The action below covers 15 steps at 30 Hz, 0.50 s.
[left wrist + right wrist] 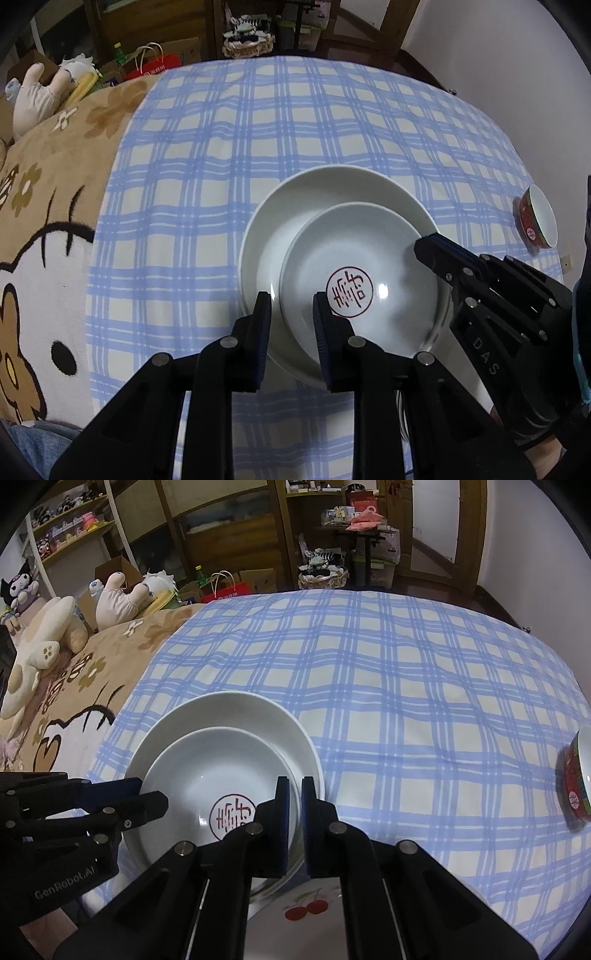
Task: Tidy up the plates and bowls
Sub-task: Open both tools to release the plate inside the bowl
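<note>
A small white plate [369,258] with a red round mark lies tilted inside a larger white plate [306,195] on the blue checked cloth [295,122]. My left gripper [291,306] straddles the small plate's left rim with a gap between its fingers. My right gripper [295,790] is shut on the small plate's [221,764] right rim, above the large plate [229,709]. The right gripper also shows in the left wrist view [432,247]. A red bowl [537,221] lies on its side at the far right, and shows in the right wrist view [578,775].
A white plate with a cherry print [306,908] sits under my right gripper near the front edge. A brown cartoon blanket [48,221] covers the left side, with plush toys [44,646] on it. Shelves, bags and a basket [323,578] stand beyond the far edge.
</note>
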Available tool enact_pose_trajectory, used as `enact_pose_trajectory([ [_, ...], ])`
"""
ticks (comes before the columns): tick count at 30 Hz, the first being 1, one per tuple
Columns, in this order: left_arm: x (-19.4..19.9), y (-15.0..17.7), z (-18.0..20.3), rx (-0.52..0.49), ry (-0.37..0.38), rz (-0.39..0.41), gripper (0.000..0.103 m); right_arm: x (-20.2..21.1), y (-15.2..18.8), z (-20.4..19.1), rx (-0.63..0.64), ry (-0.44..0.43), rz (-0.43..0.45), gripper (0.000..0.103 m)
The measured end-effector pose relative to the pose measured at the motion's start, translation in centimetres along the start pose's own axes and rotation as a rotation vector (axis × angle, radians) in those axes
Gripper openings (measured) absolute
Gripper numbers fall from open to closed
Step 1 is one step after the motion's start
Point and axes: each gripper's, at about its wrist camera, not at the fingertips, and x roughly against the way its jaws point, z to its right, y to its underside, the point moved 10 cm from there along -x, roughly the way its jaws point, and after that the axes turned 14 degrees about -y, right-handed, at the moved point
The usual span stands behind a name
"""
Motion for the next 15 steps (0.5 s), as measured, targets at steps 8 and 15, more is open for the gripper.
enact_pose_trajectory([
  [8,2.0,-0.4,-0.1,0.052,0.061,0.072,0.024,2.7,-0.5,-0.2,-0.023,-0.048,0.076,0.007],
  [15,3.9,-0.2,0.5,0.035,0.071,0.127,0.029,6.0,-0.3,0.5,-0.039,-0.023,0.123,0.008],
])
